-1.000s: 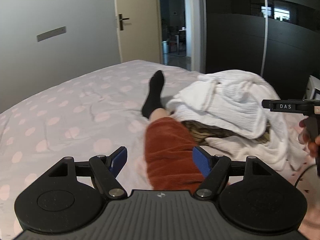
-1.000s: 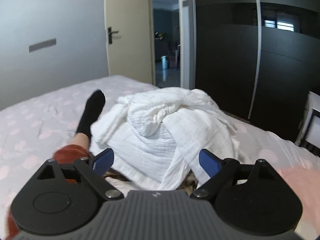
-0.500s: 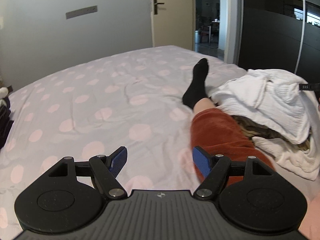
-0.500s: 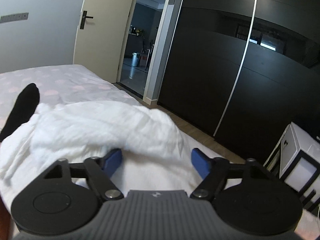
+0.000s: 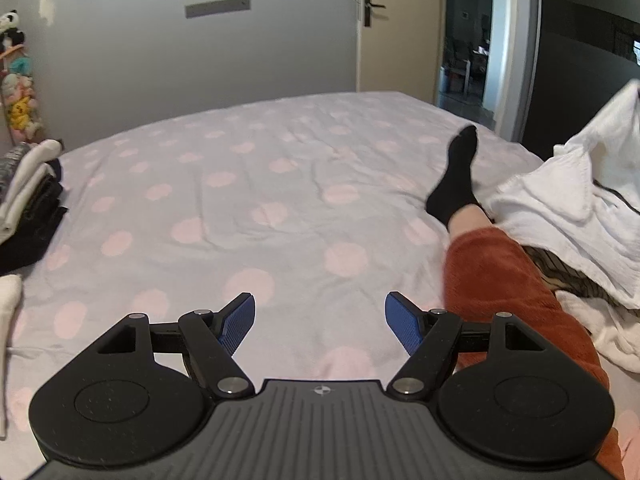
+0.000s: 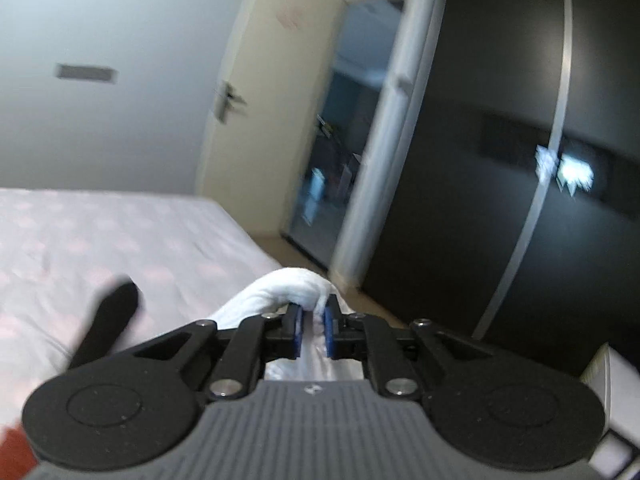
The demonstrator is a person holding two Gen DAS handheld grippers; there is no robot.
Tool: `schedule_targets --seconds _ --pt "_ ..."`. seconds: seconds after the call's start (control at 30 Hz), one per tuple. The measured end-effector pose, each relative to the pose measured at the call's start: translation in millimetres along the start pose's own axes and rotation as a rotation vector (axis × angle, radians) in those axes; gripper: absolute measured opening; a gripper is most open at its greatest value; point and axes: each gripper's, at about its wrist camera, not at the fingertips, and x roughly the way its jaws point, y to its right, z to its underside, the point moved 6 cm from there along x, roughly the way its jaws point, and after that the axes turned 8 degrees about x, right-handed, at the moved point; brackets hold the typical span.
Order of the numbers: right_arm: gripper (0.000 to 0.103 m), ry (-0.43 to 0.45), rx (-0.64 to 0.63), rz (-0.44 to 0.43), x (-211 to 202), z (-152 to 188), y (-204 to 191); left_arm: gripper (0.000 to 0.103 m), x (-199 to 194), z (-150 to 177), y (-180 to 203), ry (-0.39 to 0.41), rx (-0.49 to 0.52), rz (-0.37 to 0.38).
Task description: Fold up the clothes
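Only right wrist shows right claw [image 6: 312, 330] closing, seemingly gripping white cloth [image 6: 280, 292]

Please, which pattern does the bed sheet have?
The bed sheet is pale lilac-grey with pink dots; the left wrist view shows it best.

The right wrist view is motion-blurred, smearing the doorway [image 6: 320, 184] and wardrobe [image 6: 500, 160]. Beside the bed [image 5: 240, 208], the white garment [image 5: 580, 200] is cut off by the left wrist view's right edge and hides most of a striped item [image 5: 560, 276] beneath it.
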Motion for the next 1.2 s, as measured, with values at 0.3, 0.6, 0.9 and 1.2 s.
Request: schedule_targets --seconds 0.3,0.6,0.9,1.2 --pt "0.011 0.327 -0.107 -0.346 -143.1 -144.5 -145.1 0.085 -53.4 -16.0 -60.9 0.117 -0.065 -0.114" --pt "0.011 0.544 -0.061 -0.766 -309.5 -230.2 -268.6 0.085 -128.5 -28.4 -140.1 0.238 -0.128 -0.282" --pt "0.011 0.403 -0.11 -1.051 -355.1 -175.7 -370.4 0.085 -165.4 10.1 -211.4 0.16 -0.182 -0.442" --pt "0.011 -0.113 -0.205 -1.043 -252.2 85.2 -425.5 0.085 -87.9 115.1 -223.1 -0.163 -0.236 -0.32"
